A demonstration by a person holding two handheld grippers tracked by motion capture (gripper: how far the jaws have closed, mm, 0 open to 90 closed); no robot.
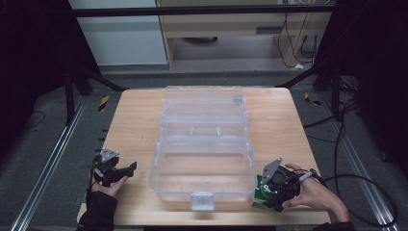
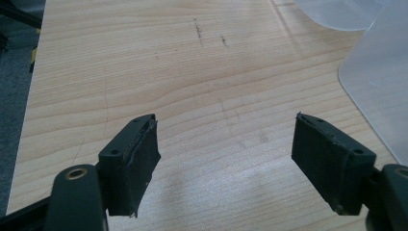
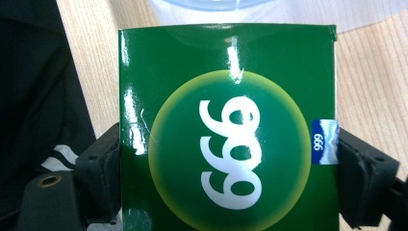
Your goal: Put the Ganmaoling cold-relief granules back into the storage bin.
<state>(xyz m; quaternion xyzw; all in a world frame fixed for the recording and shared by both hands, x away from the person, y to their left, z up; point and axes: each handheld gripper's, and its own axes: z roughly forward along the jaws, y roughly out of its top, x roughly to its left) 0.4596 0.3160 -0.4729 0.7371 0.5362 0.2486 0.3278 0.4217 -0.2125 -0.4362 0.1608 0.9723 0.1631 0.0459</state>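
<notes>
A clear plastic box (image 1: 202,159) with its lid open stands in the middle of the wooden table (image 1: 139,120). My right gripper (image 1: 272,192) is by the box's front right corner, shut on a green carton (image 1: 262,191). In the right gripper view the green carton (image 3: 226,130) bears a yellow-ringed circle with white figures, and both jaws press its sides. My left gripper (image 1: 126,169) rests at the table's front left, apart from the box. In the left gripper view it (image 2: 226,154) is open with bare wood between its jaws.
The clear box's edge (image 2: 380,82) lies to the right in the left gripper view. Black frame legs (image 1: 72,91) and cables (image 1: 346,139) stand around the table. The table's front edge (image 1: 207,222) is close to both hands.
</notes>
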